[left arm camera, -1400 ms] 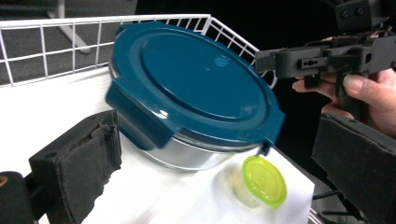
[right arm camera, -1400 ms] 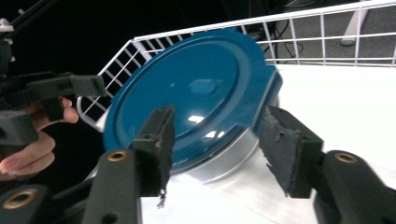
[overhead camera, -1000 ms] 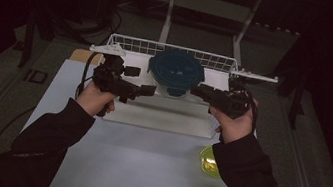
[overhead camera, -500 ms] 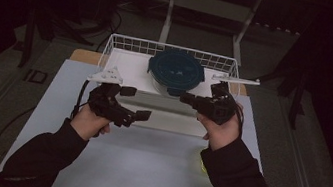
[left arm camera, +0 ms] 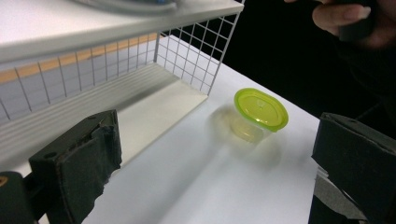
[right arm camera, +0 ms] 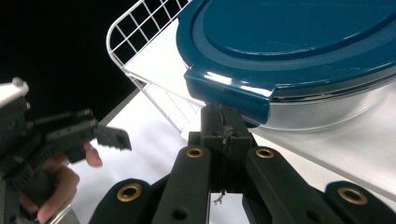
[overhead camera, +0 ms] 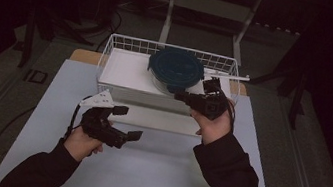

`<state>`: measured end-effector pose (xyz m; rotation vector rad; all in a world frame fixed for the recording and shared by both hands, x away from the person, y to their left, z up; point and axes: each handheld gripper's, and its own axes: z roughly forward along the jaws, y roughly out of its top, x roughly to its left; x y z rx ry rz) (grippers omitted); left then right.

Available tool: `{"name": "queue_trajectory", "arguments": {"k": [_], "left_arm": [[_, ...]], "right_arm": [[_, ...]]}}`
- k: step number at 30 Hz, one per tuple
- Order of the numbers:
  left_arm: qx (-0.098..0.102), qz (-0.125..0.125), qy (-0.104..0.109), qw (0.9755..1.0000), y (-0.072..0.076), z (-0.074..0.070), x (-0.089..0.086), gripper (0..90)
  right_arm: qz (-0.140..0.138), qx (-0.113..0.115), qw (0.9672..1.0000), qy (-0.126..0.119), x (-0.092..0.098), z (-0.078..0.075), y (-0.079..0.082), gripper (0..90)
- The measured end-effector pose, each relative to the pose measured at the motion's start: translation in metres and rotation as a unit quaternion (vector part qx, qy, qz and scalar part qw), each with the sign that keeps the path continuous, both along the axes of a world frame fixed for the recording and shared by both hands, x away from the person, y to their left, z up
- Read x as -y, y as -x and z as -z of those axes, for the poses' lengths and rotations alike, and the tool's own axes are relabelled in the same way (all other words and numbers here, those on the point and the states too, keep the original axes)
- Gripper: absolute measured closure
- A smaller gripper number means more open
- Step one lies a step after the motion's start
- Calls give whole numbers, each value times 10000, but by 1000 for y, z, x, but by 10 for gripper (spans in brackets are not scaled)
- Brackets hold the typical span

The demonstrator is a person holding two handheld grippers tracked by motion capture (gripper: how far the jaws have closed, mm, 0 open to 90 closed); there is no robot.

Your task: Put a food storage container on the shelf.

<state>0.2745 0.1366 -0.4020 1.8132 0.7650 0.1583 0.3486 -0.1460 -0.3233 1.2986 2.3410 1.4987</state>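
A round glass container with a dark blue lid (overhead camera: 176,67) sits on a white board inside a white wire basket (overhead camera: 111,47). My right gripper (overhead camera: 179,95) is shut, its tips right under the lid's front tab (right arm camera: 229,93), and I see nothing between the jaws (right arm camera: 224,119). My left gripper (overhead camera: 127,122) hovers low over the white table, open and empty. In the left gripper view its jaws (left arm camera: 217,177) frame a small clear tub with a yellow-green lid (left arm camera: 259,109), which stands on the table well ahead of them.
The basket's wire wall (left arm camera: 196,46) and white base ledge (left arm camera: 154,107) lie just left of the small tub. The white table mat (overhead camera: 157,173) spreads in front of the basket. Dark floor and a metal stand (overhead camera: 209,4) lie beyond the table.
My left hand has dropped and pulled back from the basket toward the near left. My right hand has shifted left toward the blue-lidded container's front edge.
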Motion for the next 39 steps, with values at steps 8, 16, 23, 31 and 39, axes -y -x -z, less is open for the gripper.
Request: {"name": "queue_trajectory", "arguments": {"k": [8,16,23,31,39], "left_arm": [[33,-40,-60,10000,6,10,-1,10],[17,-47,-78,10000,9,15,-2,11],[-19,-79,-86,9999,11,20,-7,11],[-44,-65,-121,9999,17,27,-9,10],[-42,8,-189,9998,20,34,-14,11]], "right_arm": [[37,-67,10000,-1,-5,-1,-7,900],[100,-98,9999,-18,-6,0,-14,900],[162,-144,9998,-39,-4,2,-19,900],[-35,-70,9999,-134,-4,4,-8,816],[-138,247,9995,-109,10,12,13,566]]}}
